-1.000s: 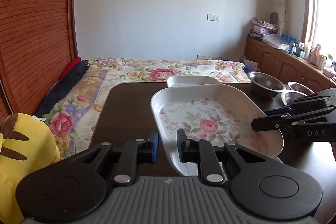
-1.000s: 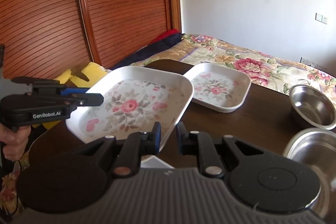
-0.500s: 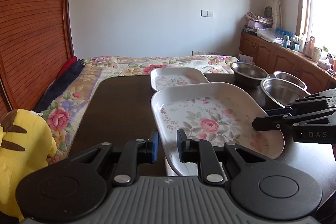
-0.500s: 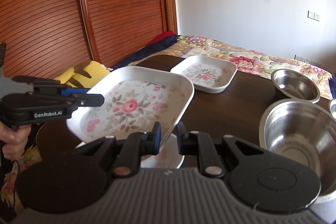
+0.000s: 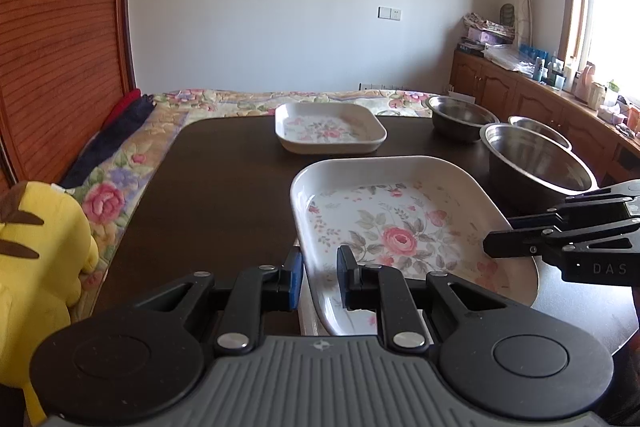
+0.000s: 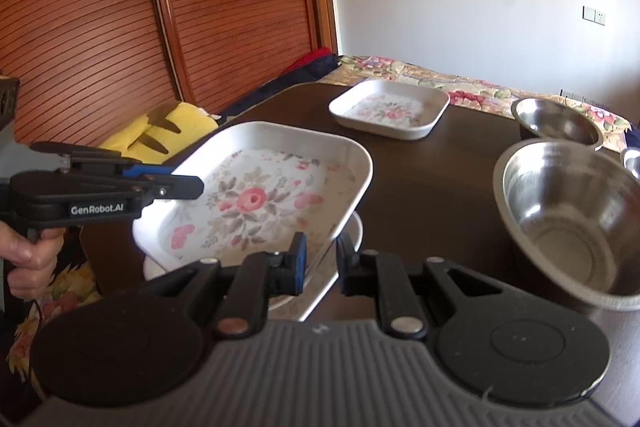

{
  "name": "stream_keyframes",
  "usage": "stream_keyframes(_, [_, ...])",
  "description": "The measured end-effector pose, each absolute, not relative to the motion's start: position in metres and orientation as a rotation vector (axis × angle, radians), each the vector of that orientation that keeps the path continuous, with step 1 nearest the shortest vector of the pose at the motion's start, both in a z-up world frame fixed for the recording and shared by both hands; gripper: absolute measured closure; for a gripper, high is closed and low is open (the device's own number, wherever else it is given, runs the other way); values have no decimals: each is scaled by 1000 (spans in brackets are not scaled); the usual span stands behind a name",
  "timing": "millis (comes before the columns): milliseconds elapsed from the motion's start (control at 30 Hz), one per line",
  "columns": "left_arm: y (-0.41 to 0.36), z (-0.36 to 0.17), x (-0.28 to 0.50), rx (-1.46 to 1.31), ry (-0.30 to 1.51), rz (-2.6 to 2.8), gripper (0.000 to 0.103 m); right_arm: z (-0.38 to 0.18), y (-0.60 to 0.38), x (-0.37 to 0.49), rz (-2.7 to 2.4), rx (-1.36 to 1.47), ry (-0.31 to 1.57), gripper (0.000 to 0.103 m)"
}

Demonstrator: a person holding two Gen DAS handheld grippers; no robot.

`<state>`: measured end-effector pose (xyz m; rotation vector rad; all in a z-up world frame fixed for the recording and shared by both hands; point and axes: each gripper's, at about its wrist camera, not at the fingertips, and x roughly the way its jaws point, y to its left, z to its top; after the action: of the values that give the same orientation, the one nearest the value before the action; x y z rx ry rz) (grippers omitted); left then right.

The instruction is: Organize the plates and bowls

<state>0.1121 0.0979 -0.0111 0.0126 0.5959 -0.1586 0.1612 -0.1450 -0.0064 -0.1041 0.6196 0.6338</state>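
I am holding the large floral plate (image 5: 404,227) raised and tilted over the near edge of the counter (image 5: 224,179), with both grippers clamped on its rim: my left gripper (image 5: 318,277) on one side, my right gripper (image 6: 320,263) on the opposite side. Another white dish (image 6: 320,291) is lying under it, mostly hidden, so I cannot tell its pattern. A smaller floral plate (image 5: 330,127) is sitting near the far edge. Steel bowls (image 6: 572,219) are standing toward the right edge; the one furthest right is cut off in my right view
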Motion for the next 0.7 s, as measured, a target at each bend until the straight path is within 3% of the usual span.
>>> stream_keyframes(700, [97, -26, 112, 20, 640, -163, 84, -16, -143, 150, 634, -114, 645, 85])
